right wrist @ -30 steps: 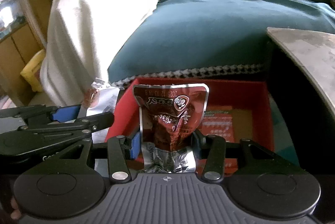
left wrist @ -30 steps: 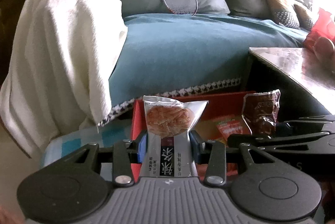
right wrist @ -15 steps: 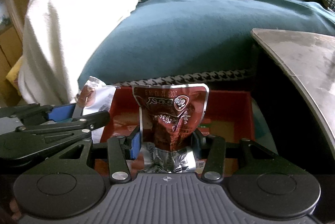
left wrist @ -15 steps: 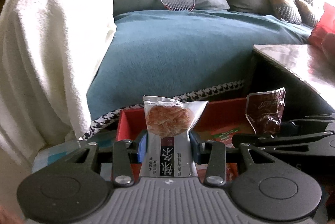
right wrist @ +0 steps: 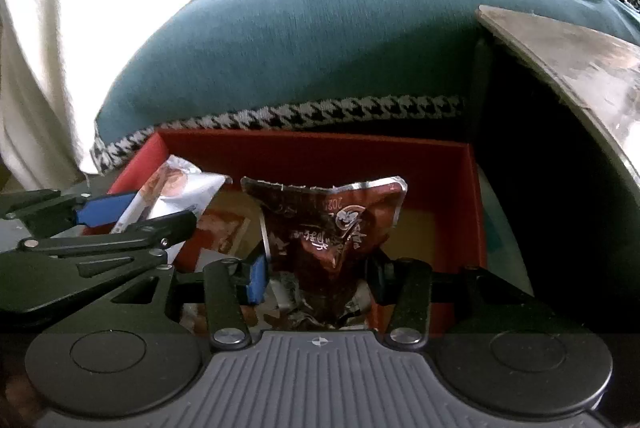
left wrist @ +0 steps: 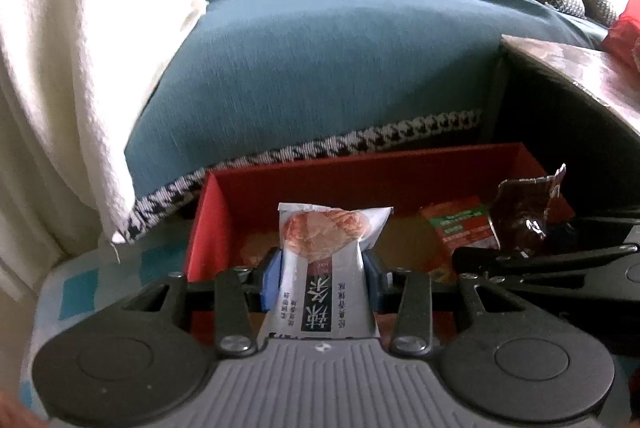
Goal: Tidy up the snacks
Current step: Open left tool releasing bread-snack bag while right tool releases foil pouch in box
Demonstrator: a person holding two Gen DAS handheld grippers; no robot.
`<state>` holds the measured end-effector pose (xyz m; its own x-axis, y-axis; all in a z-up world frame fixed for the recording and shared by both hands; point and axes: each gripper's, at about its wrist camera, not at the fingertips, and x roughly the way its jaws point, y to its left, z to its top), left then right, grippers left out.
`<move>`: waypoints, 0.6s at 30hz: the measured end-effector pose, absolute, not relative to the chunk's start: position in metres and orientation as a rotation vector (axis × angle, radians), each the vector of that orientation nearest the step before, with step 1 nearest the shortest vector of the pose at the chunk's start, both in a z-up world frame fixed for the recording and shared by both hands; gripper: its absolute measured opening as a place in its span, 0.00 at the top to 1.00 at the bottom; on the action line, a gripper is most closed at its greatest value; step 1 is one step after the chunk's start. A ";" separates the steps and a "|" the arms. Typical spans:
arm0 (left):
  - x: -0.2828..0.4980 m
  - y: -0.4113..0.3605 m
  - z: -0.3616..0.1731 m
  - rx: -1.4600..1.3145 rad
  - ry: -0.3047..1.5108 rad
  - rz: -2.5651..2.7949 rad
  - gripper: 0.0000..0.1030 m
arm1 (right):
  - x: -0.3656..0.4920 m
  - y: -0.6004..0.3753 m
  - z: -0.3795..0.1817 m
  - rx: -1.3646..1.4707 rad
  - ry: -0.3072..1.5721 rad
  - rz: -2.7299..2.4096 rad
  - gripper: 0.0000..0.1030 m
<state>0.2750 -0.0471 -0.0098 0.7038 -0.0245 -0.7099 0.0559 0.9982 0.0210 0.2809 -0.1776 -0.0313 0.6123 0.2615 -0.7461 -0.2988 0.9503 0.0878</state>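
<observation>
The white snack packet (left wrist: 326, 268) stands upright in the left claw (left wrist: 322, 278), long axis pointing up and away, orange snack at the top end, poised over the red box (left wrist: 360, 171); it looks light and crinkly, probably brittle inside, so a gentle pinch low on the flat sides suits it. Next door, the dark red foil pouch (right wrist: 328, 232) sits in the right claw (right wrist: 316, 278), torn top edge up, soft and slippery-looking, crumpled at the base; those jaws are just starting to ease apart with the pouch between them. More packets lie flat on the box floor, the teal sofa cover (left wrist: 340, 67) behind, a desk (right wrist: 580, 67) at right
</observation>
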 end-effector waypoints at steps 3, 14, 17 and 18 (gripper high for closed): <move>0.277 -0.046 -0.014 0.049 0.802 -0.030 0.64 | 0.283 -0.178 -0.032 -0.056 0.855 0.306 0.43; 0.273 -0.033 0.005 0.012 0.763 -0.007 0.53 | 0.286 -0.193 -0.027 -0.028 0.829 0.251 0.34; 0.272 -0.032 0.008 0.016 0.754 -0.002 0.53 | 0.288 -0.196 -0.030 -0.005 0.843 0.257 0.33; 0.271 -0.032 0.008 0.016 0.753 -0.002 0.53 | 0.288 -0.196 -0.029 -0.005 0.842 0.258 0.33</move>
